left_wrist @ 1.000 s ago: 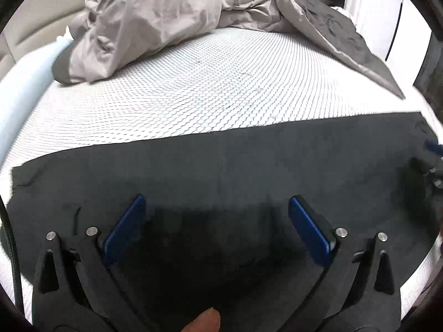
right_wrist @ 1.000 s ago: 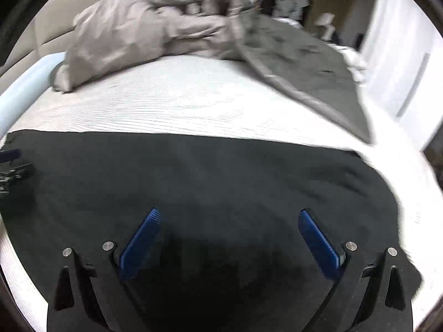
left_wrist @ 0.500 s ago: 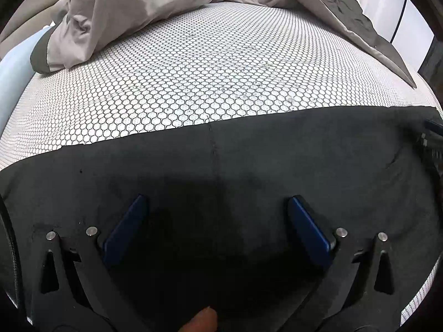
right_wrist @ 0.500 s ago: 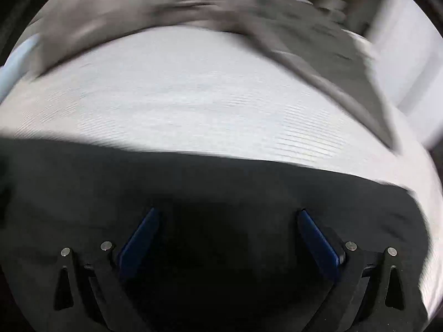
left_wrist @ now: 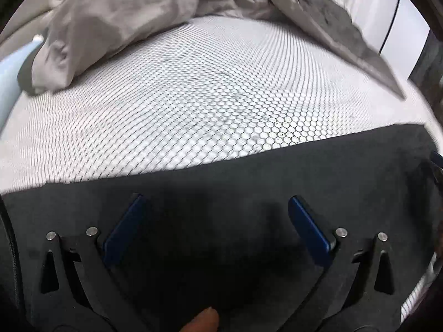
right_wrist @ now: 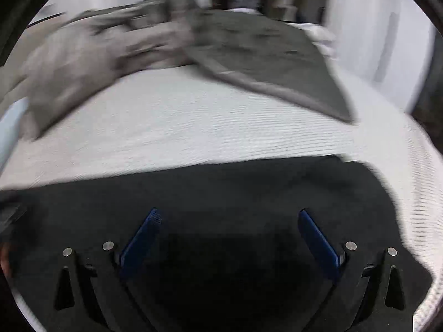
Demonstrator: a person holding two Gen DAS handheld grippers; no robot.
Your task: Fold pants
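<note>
Both grippers hang over the black pants (left_wrist: 249,171), which lie flat across the near mattress (left_wrist: 193,96). Only the left wrist view shows a fingertip (left_wrist: 203,321); the right view is blurred. Left gripper (left_wrist: 214,210) and right gripper (right_wrist: 228,221) have fingers spread, gripping nothing.

In the right wrist view, motion blur smears the duvet (right_wrist: 116,47) at 11 o'clock and the honeycomb print of the mattress (right_wrist: 193,127) into streaks. The pants (right_wrist: 249,188) run off the frame at 9 o'clock, where a dark blurred shape cannot be identified. In the left wrist view, the pants (left_wrist: 249,177) are cut off at 9 and 3 o'clock, and their near part is hidden behind the left gripper (left_wrist: 216,221). A fingertip (left_wrist: 203,322) at 6 o'clock is cropped by the edge.
</note>
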